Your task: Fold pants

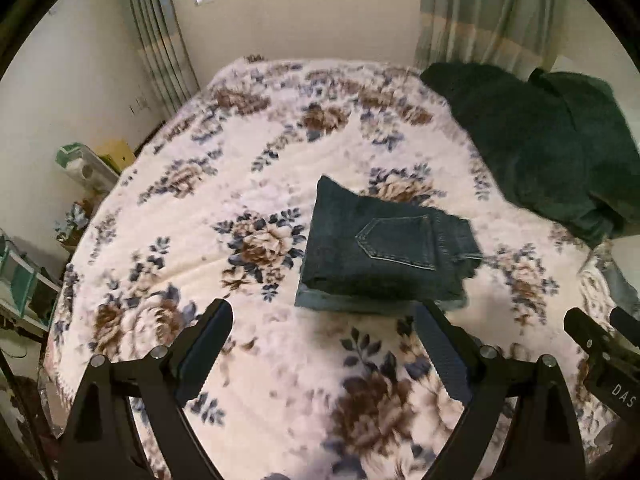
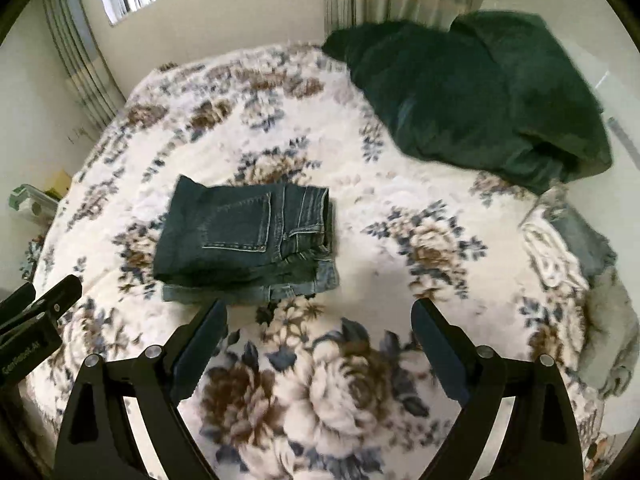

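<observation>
Dark blue jeans (image 1: pixel 384 252) lie folded into a compact stack on the floral bedspread (image 1: pixel 248 168), back pocket facing up. In the right wrist view the same jeans (image 2: pixel 244 236) sit left of centre on the bedspread (image 2: pixel 400 200). My left gripper (image 1: pixel 324 312) hangs above the bed, short of the stack, jaws wide open with nothing between them. My right gripper (image 2: pixel 320 312) is also high above the bed, open and empty, with the jeans ahead to its left. Each gripper shows at the edge of the other's view: the right gripper (image 1: pixel 600 336) and the left gripper (image 2: pixel 40 304).
A dark green blanket (image 2: pixel 472 96) is heaped at the bed's far right corner. A grey cloth (image 2: pixel 612 332) lies at the right edge. Curtains (image 1: pixel 480 8) and a window line the far wall. Boxes and shelves (image 1: pixel 80 168) crowd the floor left of the bed.
</observation>
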Motion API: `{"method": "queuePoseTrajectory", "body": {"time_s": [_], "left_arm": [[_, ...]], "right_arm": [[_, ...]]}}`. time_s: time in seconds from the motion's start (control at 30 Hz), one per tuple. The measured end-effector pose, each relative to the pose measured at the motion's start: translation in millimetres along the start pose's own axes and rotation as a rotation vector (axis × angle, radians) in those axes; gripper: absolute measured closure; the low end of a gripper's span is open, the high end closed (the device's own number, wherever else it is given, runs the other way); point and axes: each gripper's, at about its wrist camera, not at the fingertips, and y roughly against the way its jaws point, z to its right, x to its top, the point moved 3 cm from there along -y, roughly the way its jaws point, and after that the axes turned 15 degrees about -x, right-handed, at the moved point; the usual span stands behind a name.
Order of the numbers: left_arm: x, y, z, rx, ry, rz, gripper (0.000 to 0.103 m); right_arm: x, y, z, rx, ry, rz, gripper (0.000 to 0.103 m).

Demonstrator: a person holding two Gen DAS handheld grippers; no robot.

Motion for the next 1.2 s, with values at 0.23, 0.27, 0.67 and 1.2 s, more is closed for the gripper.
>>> {"method": "queuePoseTrajectory", "body": {"time_s": [0.23,0.27,0.67,1.2], "left_arm": [[-30,121,31,0.0,-0.016,0.072,0.01],[-36,145,37,0.006,-0.02,0.084,0.01],[-88,343,92,0.009,-0.034,0.203,0.01],[-123,443,106,0.015,-0.074,0.255,0.01]], "right_arm": [[-28,134,52,0.025,-0.02,0.1,0.008],[-34,155,61,0.03,-0.022,0.109,0.008],[-107,381,151,0.051,0.0,0.206,0.008],[-157,534,190,0.092,0.03,0.29,0.008]]}}
